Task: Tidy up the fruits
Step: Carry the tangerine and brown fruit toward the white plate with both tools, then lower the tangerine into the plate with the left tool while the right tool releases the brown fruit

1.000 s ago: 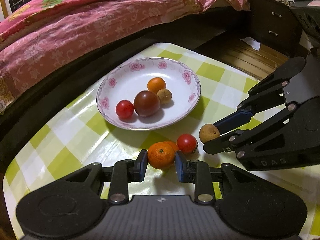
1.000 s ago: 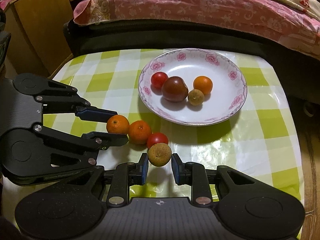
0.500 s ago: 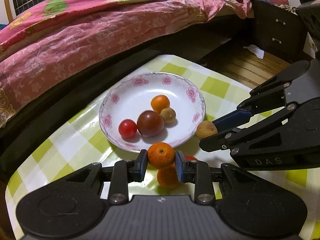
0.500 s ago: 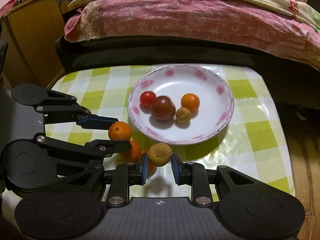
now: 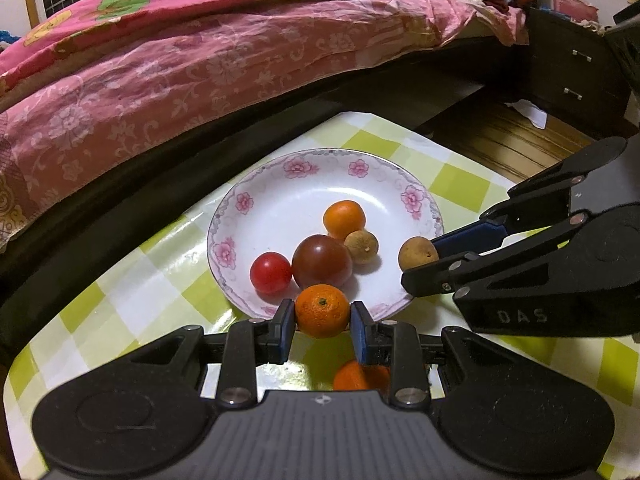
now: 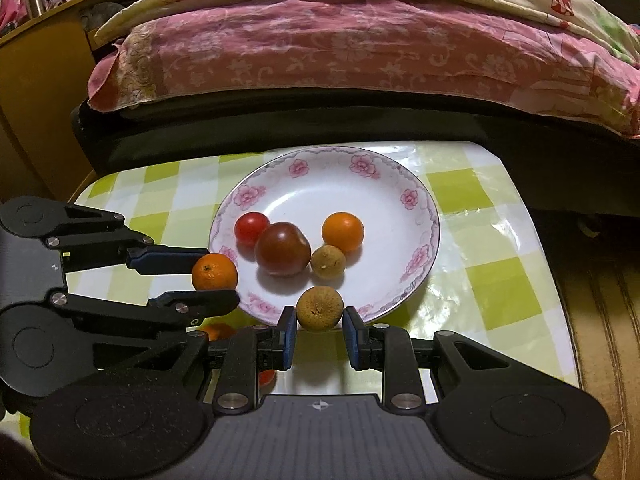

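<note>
A white floral plate (image 5: 304,184) (image 6: 384,184) holds a red tomato (image 5: 271,278), a dark tomato (image 5: 322,266), an orange (image 5: 344,219) and a small brown fruit (image 5: 361,246). My left gripper (image 5: 322,326) is shut on a mandarin (image 5: 322,316) (image 6: 215,272), held above the plate's near rim. My right gripper (image 6: 319,330) is shut on a brown fruit (image 6: 319,308) (image 5: 418,254), held over the plate's edge. Another mandarin (image 5: 356,376) and a red tomato (image 6: 267,377) lie on the table below, partly hidden.
The table has a green-and-white checked cloth (image 5: 132,300) with its edge close behind the plate. A bed with a pink quilt (image 5: 200,48) stands beyond it. A dark cabinet (image 5: 572,76) is at the right, a wooden one (image 6: 36,80) at the left.
Both grippers have lifted their fruits off the table and carried them forward to the plate's near rim. The mandarin and tomato left on the table have slipped under the grippers.
</note>
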Demonstrator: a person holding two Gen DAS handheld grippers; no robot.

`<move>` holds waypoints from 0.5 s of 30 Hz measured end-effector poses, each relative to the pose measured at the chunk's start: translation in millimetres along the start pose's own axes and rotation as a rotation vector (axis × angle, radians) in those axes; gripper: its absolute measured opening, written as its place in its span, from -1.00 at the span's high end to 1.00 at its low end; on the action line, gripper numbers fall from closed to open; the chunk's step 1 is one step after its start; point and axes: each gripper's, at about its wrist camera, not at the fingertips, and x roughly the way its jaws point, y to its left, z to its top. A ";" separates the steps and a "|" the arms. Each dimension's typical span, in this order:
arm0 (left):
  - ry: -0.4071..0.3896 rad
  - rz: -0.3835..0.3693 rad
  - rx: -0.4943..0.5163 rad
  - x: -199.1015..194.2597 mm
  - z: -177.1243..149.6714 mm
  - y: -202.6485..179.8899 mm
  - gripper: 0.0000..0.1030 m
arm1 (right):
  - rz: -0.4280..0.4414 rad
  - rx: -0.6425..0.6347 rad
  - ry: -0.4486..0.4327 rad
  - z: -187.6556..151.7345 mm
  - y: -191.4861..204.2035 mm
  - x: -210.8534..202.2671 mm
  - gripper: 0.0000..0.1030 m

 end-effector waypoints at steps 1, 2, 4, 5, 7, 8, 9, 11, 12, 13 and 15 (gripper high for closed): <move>0.003 0.000 -0.001 2.0 0.1 0.0 0.28 | -0.001 0.001 0.000 0.6 -0.2 1.7 0.58; -0.002 0.000 -0.003 2.7 0.3 0.2 0.29 | -0.001 0.003 -0.001 1.0 -0.5 3.7 0.58; -0.003 0.003 -0.003 5.0 1.4 0.7 0.29 | 0.002 0.000 -0.009 1.3 -0.8 6.2 0.58; -0.001 0.004 -0.007 6.6 1.8 1.4 0.29 | 0.004 -0.001 -0.010 1.9 -1.0 7.2 0.58; 0.000 0.010 -0.011 9.7 1.9 2.2 0.29 | 0.003 0.002 -0.013 3.2 -2.4 9.1 0.58; 0.001 0.013 -0.010 11.2 1.8 2.3 0.29 | 0.004 0.002 -0.015 3.6 -3.5 10.5 0.58; 0.001 0.014 -0.011 12.3 1.8 2.6 0.29 | 0.004 0.001 -0.015 4.0 -4.3 12.0 0.58; 0.001 0.014 -0.014 14.3 1.6 3.5 0.29 | 0.000 -0.007 -0.016 4.7 -4.9 15.5 0.58; 0.001 0.015 -0.013 15.3 1.6 3.8 0.29 | 0.001 -0.009 -0.016 4.8 -5.6 17.2 0.58; 0.000 0.016 -0.012 16.1 1.4 3.9 0.29 | 0.004 -0.009 -0.016 4.9 -6.8 18.9 0.58; -0.001 0.017 -0.011 17.8 1.5 4.1 0.29 | 0.006 -0.011 -0.016 4.9 -8.1 22.2 0.58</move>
